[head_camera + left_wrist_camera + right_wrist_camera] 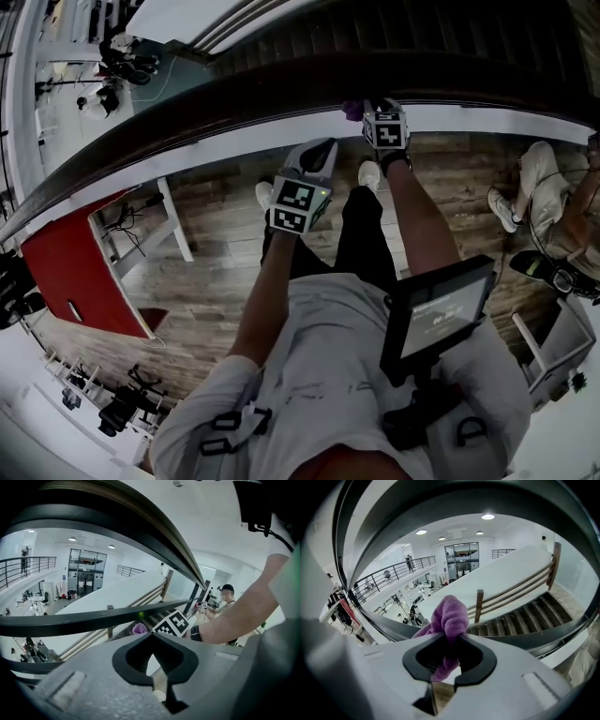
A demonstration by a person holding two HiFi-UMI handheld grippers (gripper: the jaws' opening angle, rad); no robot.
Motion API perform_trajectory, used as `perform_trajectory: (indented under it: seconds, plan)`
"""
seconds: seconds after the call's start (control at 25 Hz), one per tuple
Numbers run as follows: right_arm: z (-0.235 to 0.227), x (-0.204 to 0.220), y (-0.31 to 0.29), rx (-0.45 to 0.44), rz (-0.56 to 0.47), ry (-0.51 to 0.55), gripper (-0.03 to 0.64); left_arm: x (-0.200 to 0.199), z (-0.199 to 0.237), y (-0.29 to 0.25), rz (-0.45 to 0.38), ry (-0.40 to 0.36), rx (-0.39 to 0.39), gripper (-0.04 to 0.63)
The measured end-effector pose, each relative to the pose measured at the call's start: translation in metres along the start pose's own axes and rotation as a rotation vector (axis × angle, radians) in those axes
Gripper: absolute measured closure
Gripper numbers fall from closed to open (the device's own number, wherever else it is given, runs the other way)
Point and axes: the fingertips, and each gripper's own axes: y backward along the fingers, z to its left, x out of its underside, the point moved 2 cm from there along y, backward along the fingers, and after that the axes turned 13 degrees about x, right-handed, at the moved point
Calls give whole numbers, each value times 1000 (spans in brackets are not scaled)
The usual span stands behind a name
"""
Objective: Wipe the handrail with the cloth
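While right hand-held gripper (pixel 449 638) pinches purple cloth (pixel 451 613) at near edge of handrail (pixel 281 89), left hand-held gripper (pixel 152 634) closed, empty, nearby.

My right gripper (pixel 381 109) at the handrail (pixel 234 108), my left gripper (pixel 318 150) short of it.
A purple cloth (pixel 352 110) shows at my right claw's tip against the dark rail; the left hangs just below, over the wooden floor (pixel 216 272).

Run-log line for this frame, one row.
right tool: shut on cloth | cloth: at handrail | left tool: shut, empty, short of handrail
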Motion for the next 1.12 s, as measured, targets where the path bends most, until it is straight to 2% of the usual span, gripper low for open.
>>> perform_trajectory:
  seconds: [0.44, 0.64, 0.96, 1.12]
  plan:
    - [-101, -3, 8, 35, -9, -45, 558, -35, -40, -73, 33, -14, 58, 595]
    - [-124, 9, 9, 57, -29, -76, 557, -38, -50, -95, 19, -21, 81, 595]
    - [-148, 9, 12, 60, -53, -96, 557, -34, -67, -123, 60, -48, 142, 595]
    - [-192, 14, 12, 88, -57, -136, 555, -40, -85, -158, 73, -66, 178, 595]
